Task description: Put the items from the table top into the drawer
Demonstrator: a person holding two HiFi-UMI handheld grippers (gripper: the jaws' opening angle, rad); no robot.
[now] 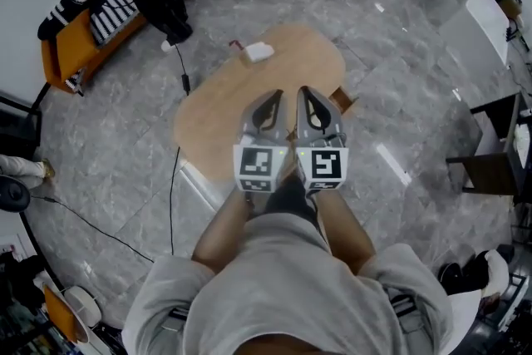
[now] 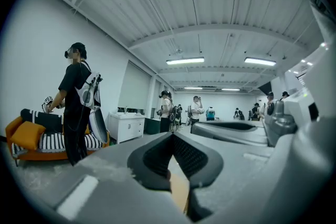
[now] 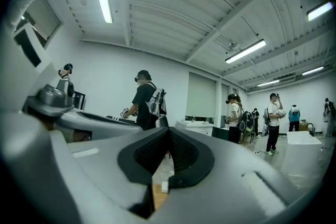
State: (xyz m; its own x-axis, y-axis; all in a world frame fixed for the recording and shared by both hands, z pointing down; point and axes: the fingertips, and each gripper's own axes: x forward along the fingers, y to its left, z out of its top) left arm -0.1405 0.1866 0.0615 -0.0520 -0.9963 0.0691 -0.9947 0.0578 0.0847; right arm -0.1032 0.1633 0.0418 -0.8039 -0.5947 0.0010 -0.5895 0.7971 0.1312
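Head view: left hand-held gripper [image 1: 273,96], right hand-held gripper [image 1: 306,91] clenched, empty; white item [image 1: 258,52] on table [image 1: 214,119], long axis left-right.

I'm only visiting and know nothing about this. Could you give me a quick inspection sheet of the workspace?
Surface: oval light wooden table.
Job's things: small white block near the table's far edge; the drawer cannot be made out for sure.
Clutter: nothing seen.
Grippers: left hand-held gripper and right hand-held gripper, side by side above the table, both shut and empty.
Cables: thin black cable on the grey stone-patterned floor.
Surroundings: orange sofa; people standing around.
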